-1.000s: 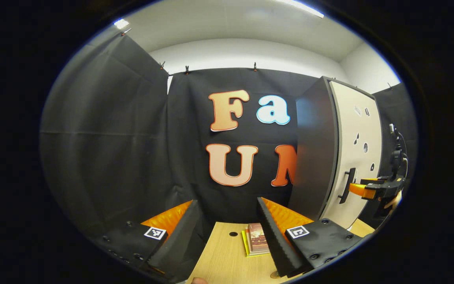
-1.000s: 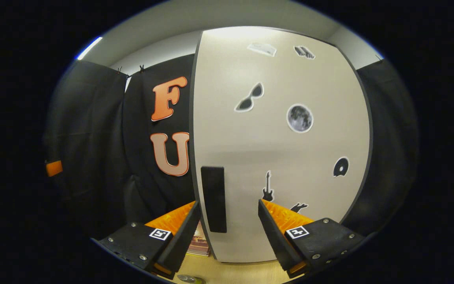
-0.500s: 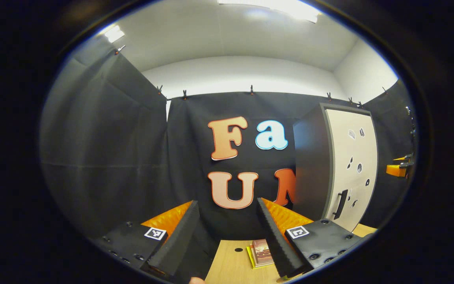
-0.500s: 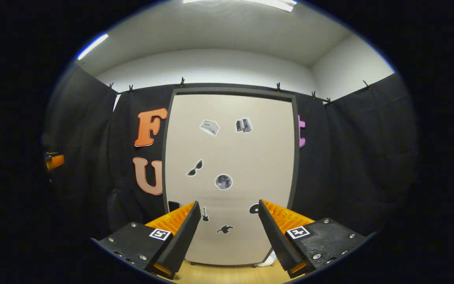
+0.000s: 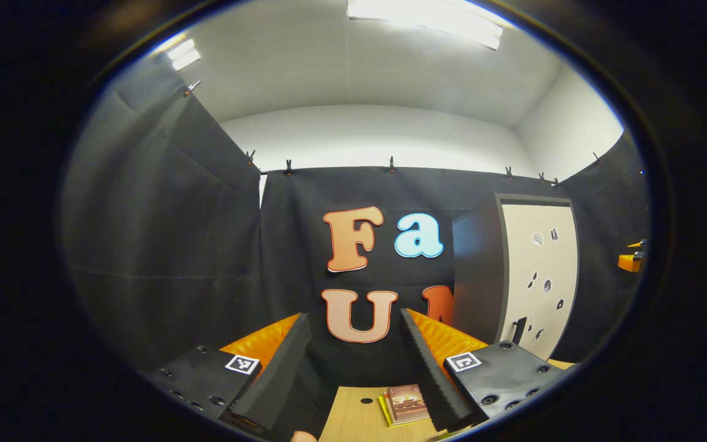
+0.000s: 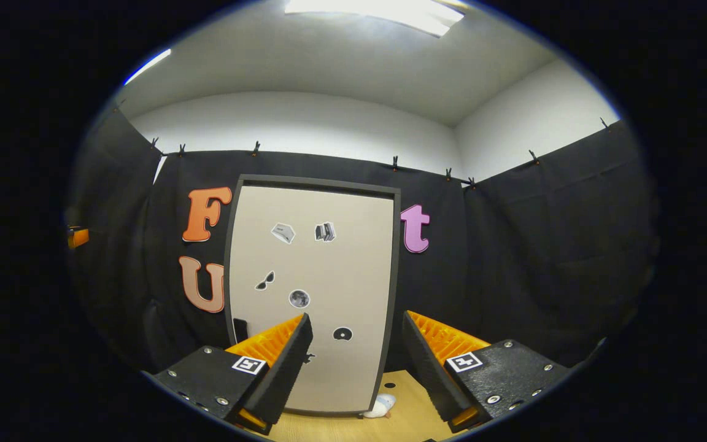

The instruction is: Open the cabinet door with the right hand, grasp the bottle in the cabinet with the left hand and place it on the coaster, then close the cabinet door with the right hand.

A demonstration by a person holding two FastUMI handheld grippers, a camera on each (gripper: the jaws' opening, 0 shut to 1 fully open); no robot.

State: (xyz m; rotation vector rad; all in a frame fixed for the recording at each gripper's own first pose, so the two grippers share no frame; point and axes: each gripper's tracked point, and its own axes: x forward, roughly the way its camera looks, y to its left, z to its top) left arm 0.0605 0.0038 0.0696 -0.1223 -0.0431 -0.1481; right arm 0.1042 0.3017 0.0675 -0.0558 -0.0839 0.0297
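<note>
Left gripper view, far left to right: booth cloth is being seen across the whole left half. The left gripper (image 5: pixel 353 362) is being held level at mid-frame, its jaws spread wide with nothing between them, pointed at the back wall rather than at the cabinet. Below them a wooden table (image 5: pixel 353 420) is being shown, with a small stack of books (image 5: pixel 404 402) lying just beside the right finger. Further right the cabinet (image 5: pixel 475 276) is being seen at an angle, its pale cabinet door (image 5: pixel 540 270) lying flush with the frame and the dark handle (image 5: pixel 518 329) low on its near edge. At the far right edge an orange part of the right gripper (image 5: pixel 631 261) is being glimpsed, well apart from the door.

Right gripper view: the cabinet door (image 6: pixel 313 294) is being faced squarely, stickers on its front, handle (image 6: pixel 240 330) low at its left edge. The right gripper (image 6: pixel 356 362) is being kept wide, empty, well apart from the door and aimed right of the handle. A small whitish object (image 6: pixel 381 405) is lying on the table by the door's lower right corner.

The bottle and coaster cannot be made out; with the door shut, the bottle's place cannot be told. Judged from this, either stage one is not begun or the closing is done.
</note>
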